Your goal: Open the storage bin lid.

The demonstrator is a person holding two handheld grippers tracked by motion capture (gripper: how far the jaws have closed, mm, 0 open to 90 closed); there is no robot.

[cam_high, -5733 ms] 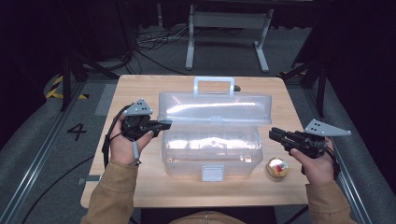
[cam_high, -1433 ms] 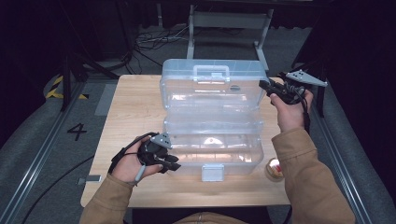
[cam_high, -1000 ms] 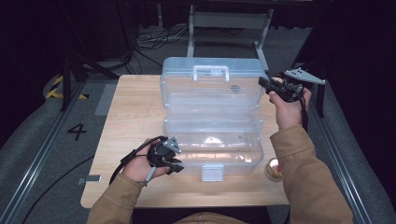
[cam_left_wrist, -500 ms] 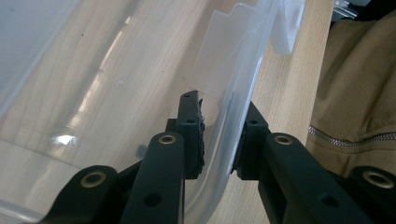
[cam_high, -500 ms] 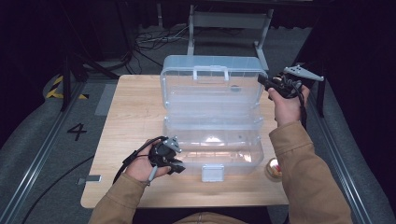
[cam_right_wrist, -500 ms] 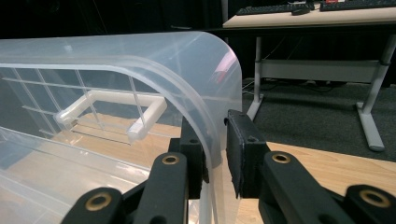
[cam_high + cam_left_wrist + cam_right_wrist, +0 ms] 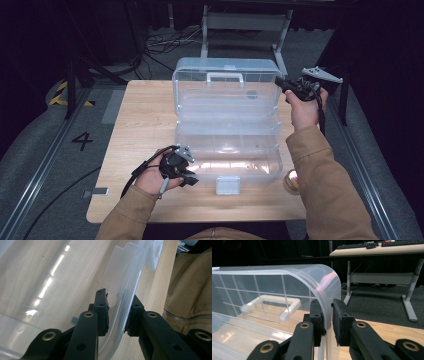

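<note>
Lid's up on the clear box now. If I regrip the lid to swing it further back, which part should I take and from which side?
Take the lid by its thin right side wall, from the right, one pad inside and one outside. That edge is upright and free, and the right gripper already straddles it there. The white handle faces the far side, harder to reach. Meanwhile the left gripper steadies the base.

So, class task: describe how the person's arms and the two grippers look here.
Both forearms wear tan sleeves; one shows a zip. The left gripper and right gripper are black, each with two flat jaws fixed by brass-ringed screw holes. A black cable trails from the left one; a grey three-cornered plate tops the right.
</note>
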